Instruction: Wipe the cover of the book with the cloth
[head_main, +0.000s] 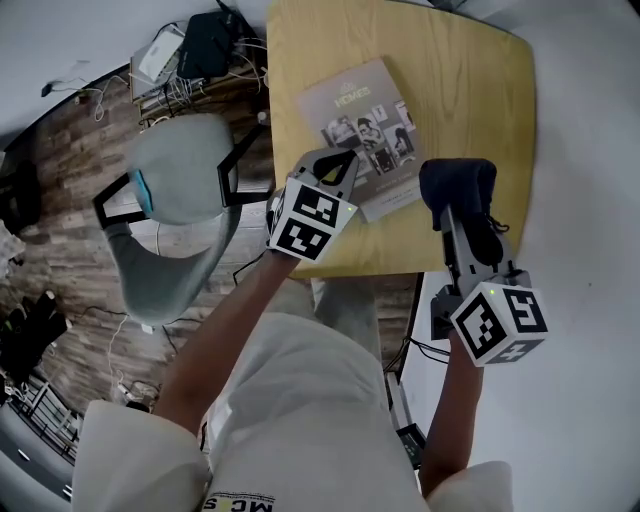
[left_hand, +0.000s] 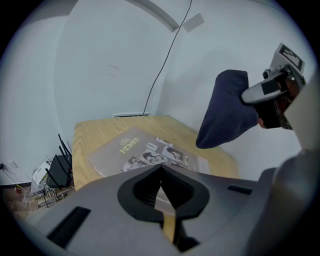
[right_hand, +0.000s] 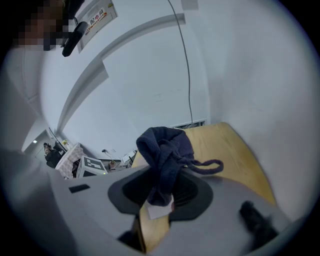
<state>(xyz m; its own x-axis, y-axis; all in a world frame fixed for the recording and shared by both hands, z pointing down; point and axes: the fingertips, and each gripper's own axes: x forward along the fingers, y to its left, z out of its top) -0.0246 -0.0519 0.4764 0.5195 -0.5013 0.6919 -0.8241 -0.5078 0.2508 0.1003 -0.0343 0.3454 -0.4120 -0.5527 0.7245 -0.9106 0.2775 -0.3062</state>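
None of the wiping looks begun: our right gripper (head_main: 464, 207) pinches the bunched navy cloth (head_main: 457, 183) aloft at 3 o'clock of the grey photo-covered paper book (head_main: 362, 122), flat on the pale wooden table (head_main: 470, 90), while our left gripper (head_main: 338, 160) hovers closed and empty over its 7 o'clock edge.

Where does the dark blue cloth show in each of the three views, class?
Head view: cloth right of centre, held by the right gripper.
Left gripper view: upper right, hanging in the air.
Right gripper view: centre, clamped between the jaws.
Shared landmark: the wooden table.
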